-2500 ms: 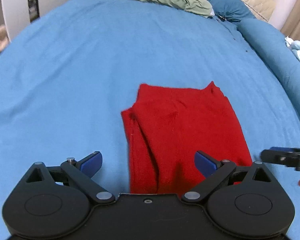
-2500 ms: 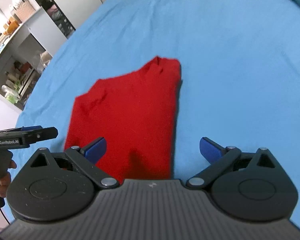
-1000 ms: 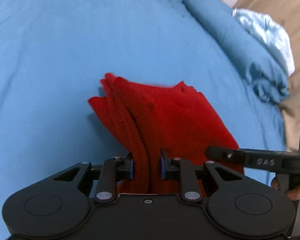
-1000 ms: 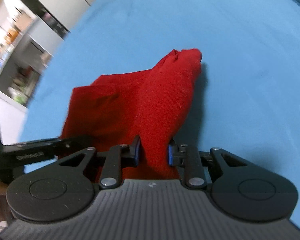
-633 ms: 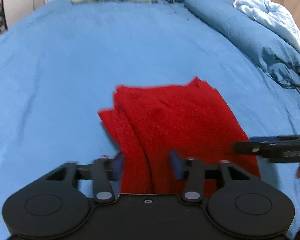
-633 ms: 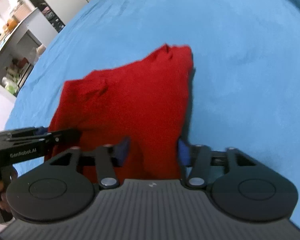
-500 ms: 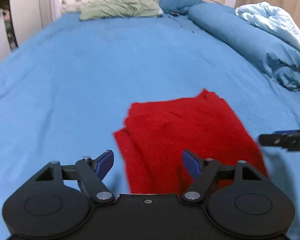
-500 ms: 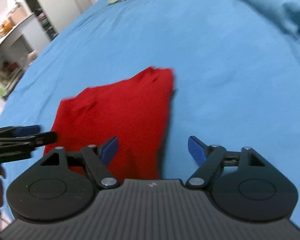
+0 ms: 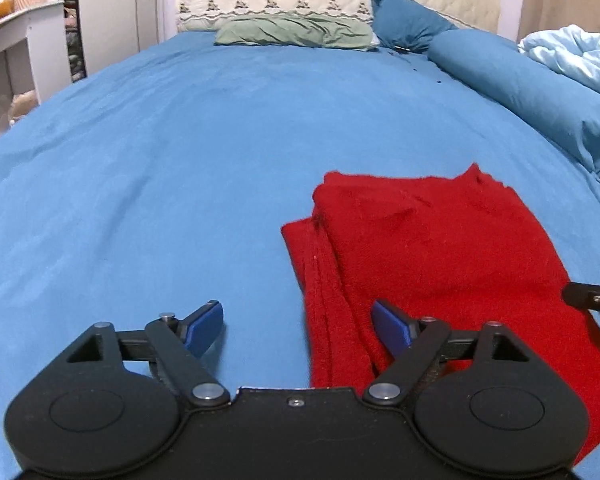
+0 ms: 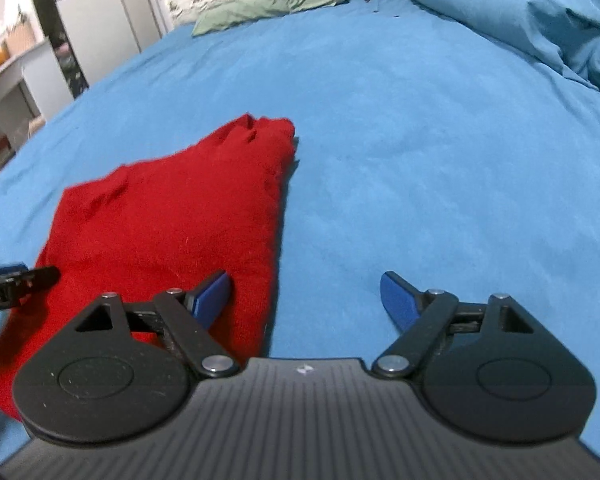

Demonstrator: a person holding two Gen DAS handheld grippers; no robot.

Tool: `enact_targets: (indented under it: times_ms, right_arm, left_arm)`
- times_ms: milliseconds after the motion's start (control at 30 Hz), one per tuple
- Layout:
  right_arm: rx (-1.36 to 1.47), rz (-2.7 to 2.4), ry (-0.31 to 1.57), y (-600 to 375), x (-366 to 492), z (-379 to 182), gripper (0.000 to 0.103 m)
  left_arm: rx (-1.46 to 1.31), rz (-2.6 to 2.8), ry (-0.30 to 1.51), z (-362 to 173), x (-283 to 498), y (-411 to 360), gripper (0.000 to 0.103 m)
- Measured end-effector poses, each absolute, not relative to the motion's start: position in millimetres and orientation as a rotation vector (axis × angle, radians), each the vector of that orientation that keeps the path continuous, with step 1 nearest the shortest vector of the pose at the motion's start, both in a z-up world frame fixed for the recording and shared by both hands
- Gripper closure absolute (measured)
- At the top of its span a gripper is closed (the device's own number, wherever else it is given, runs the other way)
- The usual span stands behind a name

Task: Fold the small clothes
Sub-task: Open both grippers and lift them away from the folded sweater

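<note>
A folded red garment [image 9: 432,256] lies flat on the blue bed sheet [image 9: 180,168]. It also shows in the right wrist view [image 10: 172,220]. My left gripper [image 9: 300,320] is open and empty, held above the garment's left edge. My right gripper [image 10: 306,290] is open and empty, above the garment's right edge and the sheet beside it. The tip of the right gripper [image 9: 592,298] shows at the right edge of the left wrist view. The tip of the left gripper [image 10: 16,280] shows at the left edge of the right wrist view.
A green pillow [image 9: 296,32] and a dark blue pillow [image 9: 408,20] lie at the headboard. A rolled blue duvet [image 9: 540,96] and a pale blue blanket [image 9: 576,56] run along the right side. White shelves [image 9: 16,40] stand left of the bed.
Both grippers were shut on the garment's near edge and lifting it a second ago. They have since opened, let it drop flat and pulled apart and back.
</note>
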State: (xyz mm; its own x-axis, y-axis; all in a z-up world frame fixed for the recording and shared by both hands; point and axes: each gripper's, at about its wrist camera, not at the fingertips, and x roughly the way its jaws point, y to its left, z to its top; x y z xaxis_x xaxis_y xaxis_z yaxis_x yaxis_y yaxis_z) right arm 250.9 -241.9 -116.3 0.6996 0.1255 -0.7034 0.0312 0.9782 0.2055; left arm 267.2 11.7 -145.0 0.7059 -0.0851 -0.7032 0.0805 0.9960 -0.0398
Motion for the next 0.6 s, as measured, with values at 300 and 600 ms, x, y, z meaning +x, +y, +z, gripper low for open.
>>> enact_targets:
  times_ms: [300, 600]
  right_arm:
    - [0.169, 0.068, 0.67, -234.2, 169.0, 12.0, 0.002]
    - [0.075, 0.051, 0.621, -201.0, 74.2, 99.2, 0.0]
  left_arm:
    - [0.046, -0.057, 0.663, -12.0, 184.6, -0.5, 0.008]
    - [0.016, -0.067, 0.642, 48.5, 96.4, 3.5, 0.0]
